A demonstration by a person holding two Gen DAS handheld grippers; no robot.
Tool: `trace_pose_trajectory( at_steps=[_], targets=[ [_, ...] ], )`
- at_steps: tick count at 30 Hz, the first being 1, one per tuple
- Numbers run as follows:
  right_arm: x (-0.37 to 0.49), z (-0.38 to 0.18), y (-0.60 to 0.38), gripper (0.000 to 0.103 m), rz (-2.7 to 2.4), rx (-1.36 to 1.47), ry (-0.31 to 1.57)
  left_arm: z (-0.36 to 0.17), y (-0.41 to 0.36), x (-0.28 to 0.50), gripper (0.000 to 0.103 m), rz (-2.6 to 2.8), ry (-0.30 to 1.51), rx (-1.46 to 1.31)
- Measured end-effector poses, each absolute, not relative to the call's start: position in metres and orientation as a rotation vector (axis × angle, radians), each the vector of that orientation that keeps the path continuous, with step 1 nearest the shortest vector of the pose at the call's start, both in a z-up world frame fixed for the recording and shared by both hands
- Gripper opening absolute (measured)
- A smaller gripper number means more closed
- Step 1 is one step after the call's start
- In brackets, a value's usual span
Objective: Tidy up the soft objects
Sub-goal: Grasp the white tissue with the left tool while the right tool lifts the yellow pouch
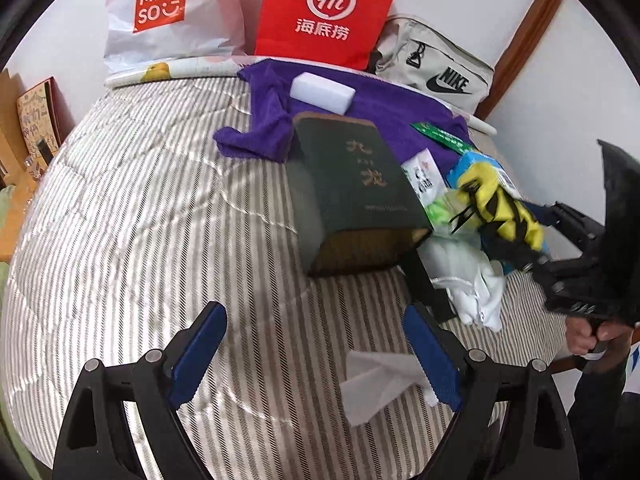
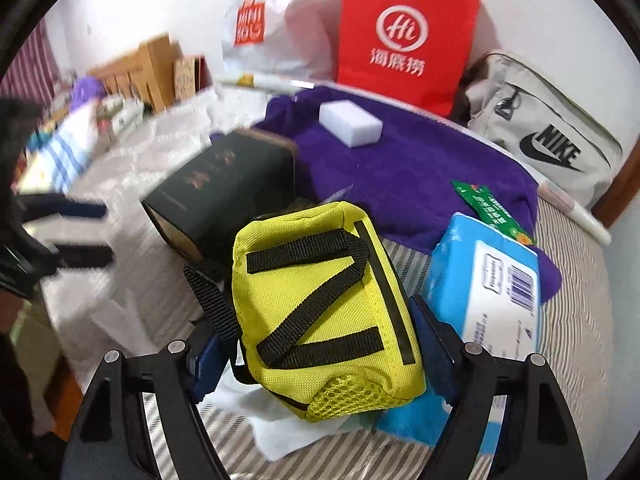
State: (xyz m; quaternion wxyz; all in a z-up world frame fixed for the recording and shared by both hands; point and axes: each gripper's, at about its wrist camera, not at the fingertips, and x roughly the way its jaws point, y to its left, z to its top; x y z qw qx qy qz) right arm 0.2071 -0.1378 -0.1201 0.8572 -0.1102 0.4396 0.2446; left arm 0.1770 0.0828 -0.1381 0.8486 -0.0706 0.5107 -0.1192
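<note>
From the left wrist, the left hand-held gripper (image 1: 314, 354) hangs spread over a striped bed (image 1: 140, 220); its right finger hides part of a white tissue (image 1: 376, 384). Bags behind read MINISO (image 1: 160, 4) and Nike (image 1: 436, 68). From the right wrist, the right hand-held gripper (image 2: 324, 344) pinches a yellow pouch (image 2: 328, 312) above the bed, covering a blue tissue pack (image 2: 492, 280); the left side is blurred.

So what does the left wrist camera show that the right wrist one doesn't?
Only the left wrist view shows the open left gripper over the striped bedding, with a white tissue by its right finger.

Only the right wrist view shows the blue tissue pack's barcode label clearly.

Both show the yellow pouch clamped in the right gripper, the dark box, purple towel, white sponge, red bag and Nike bag.
</note>
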Motion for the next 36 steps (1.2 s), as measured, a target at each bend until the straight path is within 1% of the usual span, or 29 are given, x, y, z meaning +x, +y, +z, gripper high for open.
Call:
trace_pose_trajectory(
  at_steps=[7, 12, 21, 30, 31, 33, 35, 36],
  targets=[
    [0.182, -0.101, -0.167, 0.081, 0.507, -0.116, 0.873, -0.153, 0.06, 0.163, 0.089, -0.311, 1.118, -0.16],
    [0.157, -0.101, -0.191, 0.081, 0.506, -0.042, 0.864, -0.167, 0.032, 0.151, 0.089, -0.344, 1.142, -0.114],
    [0.106, -0.114, -0.22, 0.081, 0.493, -0.029, 0.853, -0.176, -0.013, 0.137, 0.09, -0.222, 1.08, 0.144],
    [0.092, -0.147, -0.254, 0.081, 0.408, 0.003, 0.91, -0.174, -0.013, 0.137, 0.09, -0.209, 1.032, 0.104],
    [0.093, -0.151, -0.256, 0.081, 0.401, 0.007, 0.915, -0.175, -0.014, 0.139, 0.088, -0.207, 1.025, 0.102],
    [0.095, -0.156, -0.258, 0.081, 0.39, 0.008, 0.922, -0.175, -0.016, 0.138, 0.08, -0.201, 1.007, 0.119],
    [0.097, -0.161, -0.259, 0.081, 0.383, 0.002, 0.929, -0.173, -0.017, 0.135, 0.067, -0.211, 0.997, 0.13],
    [0.097, -0.163, -0.259, 0.081, 0.379, 0.0, 0.93, -0.172, -0.017, 0.135, 0.064, -0.219, 0.994, 0.129]
  ],
)
